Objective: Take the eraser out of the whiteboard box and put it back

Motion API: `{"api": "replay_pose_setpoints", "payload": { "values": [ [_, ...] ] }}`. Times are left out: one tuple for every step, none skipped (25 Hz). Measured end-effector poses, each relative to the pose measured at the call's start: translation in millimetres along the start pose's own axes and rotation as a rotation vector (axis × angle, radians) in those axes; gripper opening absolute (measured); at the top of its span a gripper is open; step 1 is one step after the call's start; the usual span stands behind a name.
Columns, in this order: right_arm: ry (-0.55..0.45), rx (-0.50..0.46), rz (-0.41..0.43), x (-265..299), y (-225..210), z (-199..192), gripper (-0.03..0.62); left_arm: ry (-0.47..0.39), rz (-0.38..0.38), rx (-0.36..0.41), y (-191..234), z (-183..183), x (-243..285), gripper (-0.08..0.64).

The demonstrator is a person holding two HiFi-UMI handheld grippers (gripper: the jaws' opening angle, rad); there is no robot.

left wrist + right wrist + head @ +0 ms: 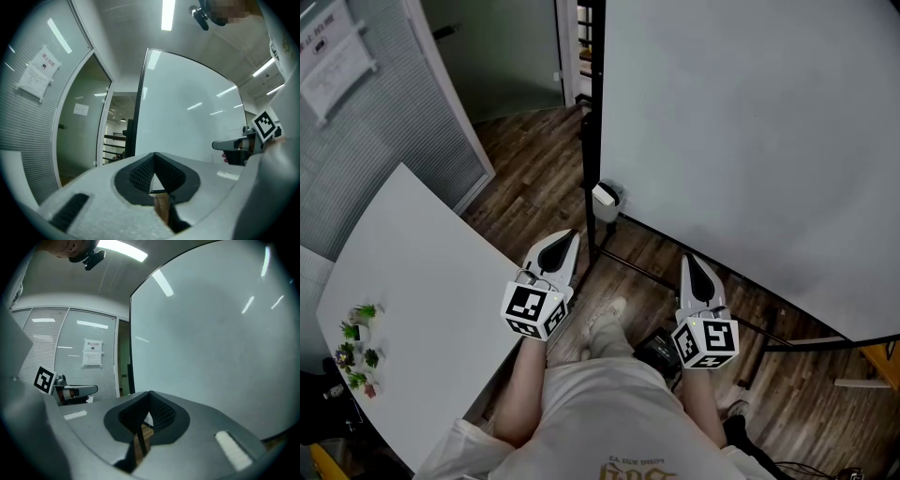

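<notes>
Whiteboard box hangs at the whiteboard's bottom corner, just ahead of left tongs and right tongs, both pinched shut, holding nothing.

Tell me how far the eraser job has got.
Nothing looks done. In hand: nothing; the left gripper and right gripper are both shut and empty, apart from the whiteboard. The white box at the board's lower corner is untouched. Left: everything, taking the eraser out and returning it.
</notes>
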State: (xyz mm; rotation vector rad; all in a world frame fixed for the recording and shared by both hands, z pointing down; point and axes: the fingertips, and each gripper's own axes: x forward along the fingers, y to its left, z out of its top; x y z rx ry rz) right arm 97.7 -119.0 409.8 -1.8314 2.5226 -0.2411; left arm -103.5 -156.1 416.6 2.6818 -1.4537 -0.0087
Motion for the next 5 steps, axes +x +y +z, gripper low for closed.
{"api": "replay_pose_setpoints", "payload": {
  "values": [
    [0.0,0.0,0.0,-0.3,-0.2,0.4,0.011,0.0,-0.002,0.0,-0.7,0.4,0.1,0.003],
    [0.0,-0.001,-0.001,-0.7,-0.4,0.6,0.011,0.0,-0.003,0.001,-1.4,0.7,0.1,0.003],
    [0.0,-0.002,0.0,-1.0,-0.4,0.5,0.011,-0.001,-0.004,0.002,-2.0,0.7,0.0,0.003],
    [0.0,-0.002,0.0,-1.4,-0.5,0.4,0.011,-0.001,-0.005,0.002,-2.6,0.7,-0.1,0.003],
    [0.0,-0.003,0.001,-1.8,-0.5,0.3,0.011,-0.002,-0.006,0.003,-3.2,0.6,-0.3,0.003]
  ]
}}
